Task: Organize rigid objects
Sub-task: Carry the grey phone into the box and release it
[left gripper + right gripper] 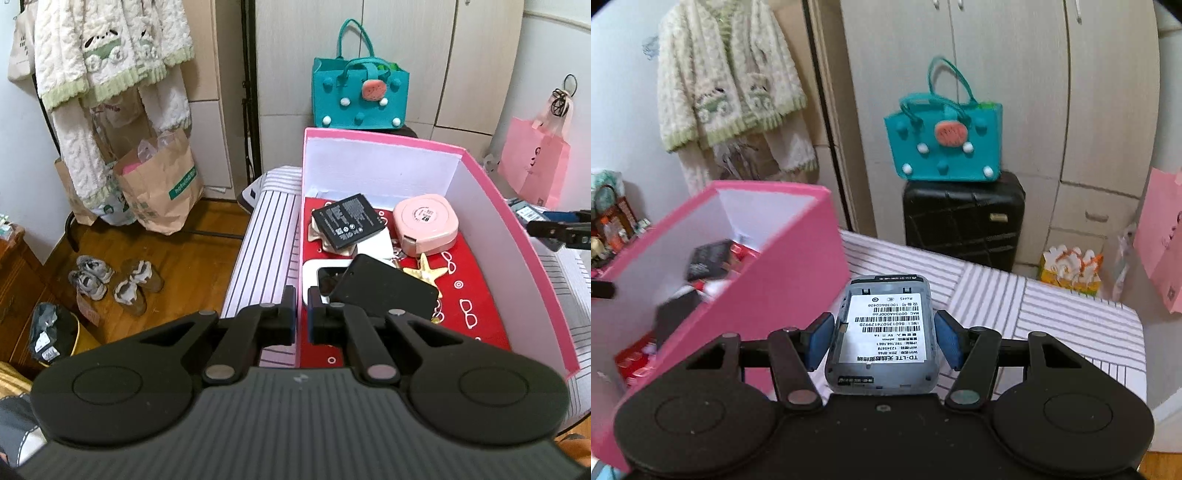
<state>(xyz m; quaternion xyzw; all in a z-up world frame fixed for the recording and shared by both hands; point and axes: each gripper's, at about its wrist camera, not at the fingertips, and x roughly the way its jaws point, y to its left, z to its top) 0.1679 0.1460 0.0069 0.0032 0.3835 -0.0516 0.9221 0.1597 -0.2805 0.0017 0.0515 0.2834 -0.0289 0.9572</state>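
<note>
Most of the bits already lie in the pink box [517,229]: battery [349,221], pink case [426,225], black tablet [384,291]. The right gripper [882,341] has its jaws clamped on the grey router [882,336], just beside the box above the striped tabletop [1052,314], not yet in; the left gripper [302,314] hovers, jaws pinched nearly together, holding nothing

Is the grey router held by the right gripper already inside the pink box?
No. The right gripper grips the grey router over the striped table, beside the pink box, not inside it.

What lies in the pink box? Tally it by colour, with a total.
Black: 2, battery, flat case
White: 2, device, block
Pink: 1, round case
Gold: 1, starfish
Beige: 1, crumpled piece
Total: 7
</note>
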